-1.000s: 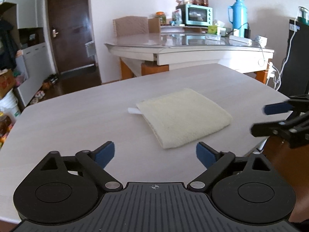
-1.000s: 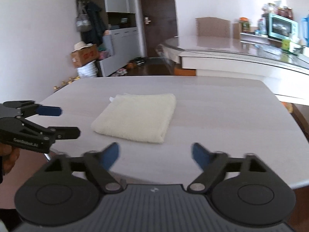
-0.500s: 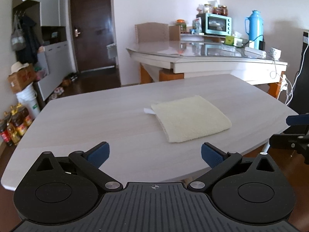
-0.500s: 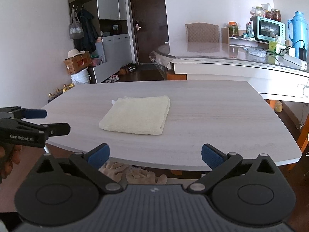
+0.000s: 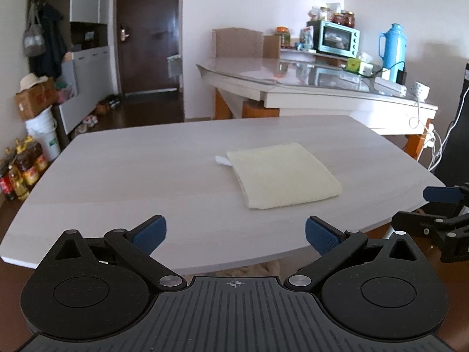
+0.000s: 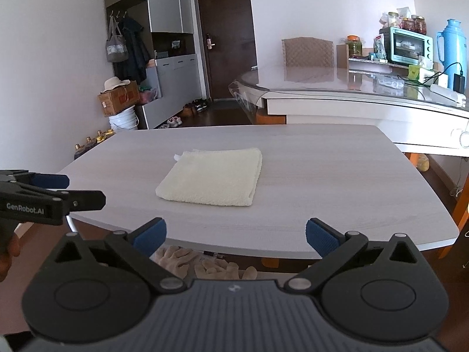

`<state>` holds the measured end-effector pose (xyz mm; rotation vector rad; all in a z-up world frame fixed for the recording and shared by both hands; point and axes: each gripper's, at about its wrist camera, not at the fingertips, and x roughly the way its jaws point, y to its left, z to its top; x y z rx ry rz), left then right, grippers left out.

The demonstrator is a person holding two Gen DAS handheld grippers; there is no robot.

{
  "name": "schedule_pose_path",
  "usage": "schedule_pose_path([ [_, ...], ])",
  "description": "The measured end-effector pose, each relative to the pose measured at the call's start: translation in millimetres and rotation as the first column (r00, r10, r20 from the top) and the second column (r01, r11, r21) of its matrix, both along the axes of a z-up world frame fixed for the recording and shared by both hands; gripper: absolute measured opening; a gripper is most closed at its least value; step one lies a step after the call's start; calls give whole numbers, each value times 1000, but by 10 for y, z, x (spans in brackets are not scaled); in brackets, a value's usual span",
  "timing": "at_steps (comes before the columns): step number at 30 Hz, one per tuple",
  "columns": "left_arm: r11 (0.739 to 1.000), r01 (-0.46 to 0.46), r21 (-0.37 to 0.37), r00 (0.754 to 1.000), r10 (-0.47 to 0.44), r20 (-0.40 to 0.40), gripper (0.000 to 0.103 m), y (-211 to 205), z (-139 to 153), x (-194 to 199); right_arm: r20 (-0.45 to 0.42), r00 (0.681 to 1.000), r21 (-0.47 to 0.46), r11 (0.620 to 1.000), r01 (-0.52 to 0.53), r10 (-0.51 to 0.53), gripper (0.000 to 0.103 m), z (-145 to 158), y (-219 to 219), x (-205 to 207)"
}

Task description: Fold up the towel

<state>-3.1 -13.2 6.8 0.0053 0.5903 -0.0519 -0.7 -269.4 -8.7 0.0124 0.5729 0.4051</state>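
A cream towel [image 5: 281,174] lies folded into a small rectangle on the grey wooden table [image 5: 132,182], a white label sticking out at its far left corner. It also shows in the right wrist view [image 6: 214,177]. My left gripper [image 5: 236,234] is open and empty, held back at the table's near edge. My right gripper [image 6: 236,234] is open and empty, also back from the near edge. Each gripper shows at the side of the other's view: the right gripper [image 5: 410,208], the left gripper [image 6: 85,189].
A second, glass-topped table [image 5: 307,82] stands behind with a teal oven [image 5: 338,38] and a blue flask [image 5: 391,50]. More cloths [image 6: 205,264] lie on the floor under the table. Bottles [image 5: 20,170], a bucket and boxes stand at the left wall.
Both grippers have drawn back and away from the table. The towel lies as before, now farther off in both views. Both stay open.
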Motion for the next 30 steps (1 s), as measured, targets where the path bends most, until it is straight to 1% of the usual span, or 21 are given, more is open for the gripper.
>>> schedule_pose_path([
  [7,1000,-6,5,1000,6,-6,103,-32,-5,9,-2,1000,-11,1000,4,-4,103,14,23,21],
  [18,1000,-12,15,1000,12,-20,103,-103,-117,62,-36,999,-22,1000,6,-7,103,-103,33,59],
  [30,999,1,49,1000,0,-14,103,-225,-89,36,-19,1000,2,1000,17,-16,103,-65,-32,13],
])
